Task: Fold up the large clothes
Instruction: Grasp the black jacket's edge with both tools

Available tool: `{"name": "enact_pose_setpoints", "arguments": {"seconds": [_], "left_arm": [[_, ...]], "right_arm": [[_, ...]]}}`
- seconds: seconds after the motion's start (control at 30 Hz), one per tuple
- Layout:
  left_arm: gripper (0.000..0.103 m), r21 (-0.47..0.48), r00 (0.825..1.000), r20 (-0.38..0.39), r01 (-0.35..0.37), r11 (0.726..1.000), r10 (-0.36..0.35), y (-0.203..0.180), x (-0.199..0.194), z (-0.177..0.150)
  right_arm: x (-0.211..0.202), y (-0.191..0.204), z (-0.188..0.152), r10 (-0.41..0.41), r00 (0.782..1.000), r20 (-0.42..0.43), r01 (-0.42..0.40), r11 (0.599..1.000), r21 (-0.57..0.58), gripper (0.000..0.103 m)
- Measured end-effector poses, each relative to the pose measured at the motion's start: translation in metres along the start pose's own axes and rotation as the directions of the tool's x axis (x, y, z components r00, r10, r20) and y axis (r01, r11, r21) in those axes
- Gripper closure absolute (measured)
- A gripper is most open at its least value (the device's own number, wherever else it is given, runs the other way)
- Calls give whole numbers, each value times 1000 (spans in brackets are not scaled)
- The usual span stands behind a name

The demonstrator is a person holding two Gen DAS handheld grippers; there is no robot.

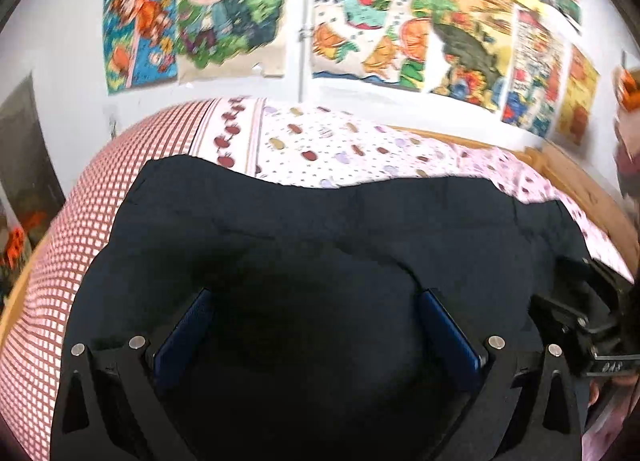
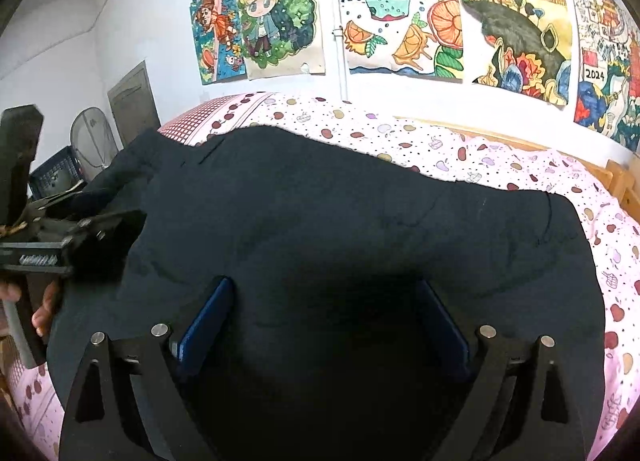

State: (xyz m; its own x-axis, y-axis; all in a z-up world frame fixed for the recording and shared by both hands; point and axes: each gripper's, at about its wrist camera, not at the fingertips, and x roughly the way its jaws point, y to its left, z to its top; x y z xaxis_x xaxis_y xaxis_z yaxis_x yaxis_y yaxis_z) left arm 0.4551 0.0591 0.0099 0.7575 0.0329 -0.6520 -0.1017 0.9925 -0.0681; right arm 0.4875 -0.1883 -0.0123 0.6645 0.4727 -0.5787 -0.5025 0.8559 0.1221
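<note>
The dark garment (image 2: 320, 229) lies flat across the bed (image 2: 500, 165), nothing standing on it. Bare bedsheet runs beyond it to the wall (image 2: 160, 21). The left gripper (image 2: 96, 237) crowds the garment's left edge; a fan (image 2: 94, 141) and crate (image 2: 52, 177) stand past the bed's left end.

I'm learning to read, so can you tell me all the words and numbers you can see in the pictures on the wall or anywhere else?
"2024": on a white banner in the colourful dragon drawing on paper at the far right of the wall.
"果汁": dark characters at the top left of the paper drawing of a juice glass and orange slices.
Small marks on the red-and-white paper drawing of buildings: too small to read.
Left wrist view: too blurred to read anything.
</note>
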Motion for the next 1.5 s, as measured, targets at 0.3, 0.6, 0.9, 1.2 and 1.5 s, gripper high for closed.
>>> {"name": "enact_pose_setpoints", "arguments": {"seconds": [0.3,0.6,0.9,1.2,1.5], "left_arm": [[0,-67,999,-31,-17,998,15,18,23,5],[0,-41,998,-61,-15,999,12,16,47,-4],[0,-27,999,-40,-17,1000,15,12,54,-9],[0,-17,999,-14,-31,999,31,9,57,-12],[0,11,998,0,-64,998,64,4,58,-16]], "right_arm": [[22,-9,16,-47,999,-15,47,999,2,13],[61,-25,2,29,995,-100,-20,996,89,6],[75,-28,-10,56,995,-81,-46,992,118,4],[77,-28,-13,46,997,-69,-38,993,109,4],[82,-25,-18,7,997,-77,-1,997,77,3]]}}
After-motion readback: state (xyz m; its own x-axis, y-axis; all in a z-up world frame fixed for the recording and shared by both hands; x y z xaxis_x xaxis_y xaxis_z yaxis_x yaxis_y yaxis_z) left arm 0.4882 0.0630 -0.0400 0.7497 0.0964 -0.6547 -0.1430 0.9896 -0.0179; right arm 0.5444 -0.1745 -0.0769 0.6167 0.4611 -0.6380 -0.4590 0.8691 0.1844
